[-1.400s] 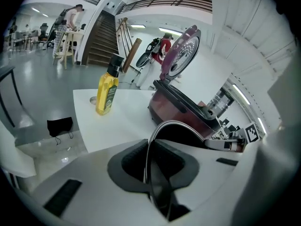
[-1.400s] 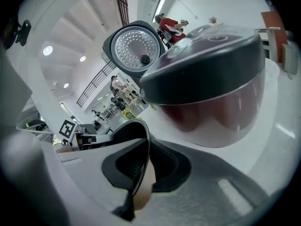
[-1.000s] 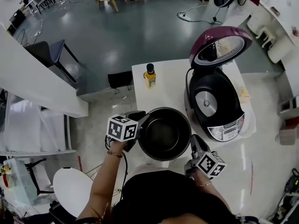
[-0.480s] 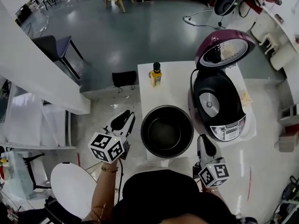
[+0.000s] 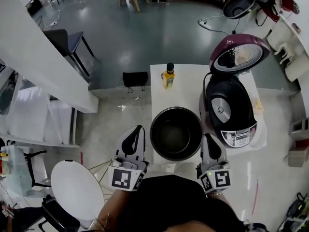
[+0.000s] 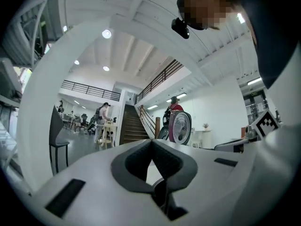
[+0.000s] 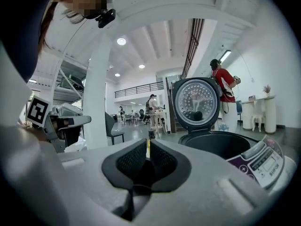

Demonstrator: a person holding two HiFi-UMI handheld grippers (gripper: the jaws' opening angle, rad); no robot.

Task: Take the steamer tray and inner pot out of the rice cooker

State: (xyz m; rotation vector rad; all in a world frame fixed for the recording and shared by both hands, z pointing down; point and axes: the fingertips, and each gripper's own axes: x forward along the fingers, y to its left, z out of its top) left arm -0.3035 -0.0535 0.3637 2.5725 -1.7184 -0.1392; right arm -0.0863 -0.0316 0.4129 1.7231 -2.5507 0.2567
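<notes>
head view: inner pot sits on the table beside the open rice cooker; left gripper, jaws just closed, and right gripper are both pinched together, empty.

Bright, even light falls from round ceiling lamps; my views bow hard at the edges, with soft glare on the floor.
</notes>
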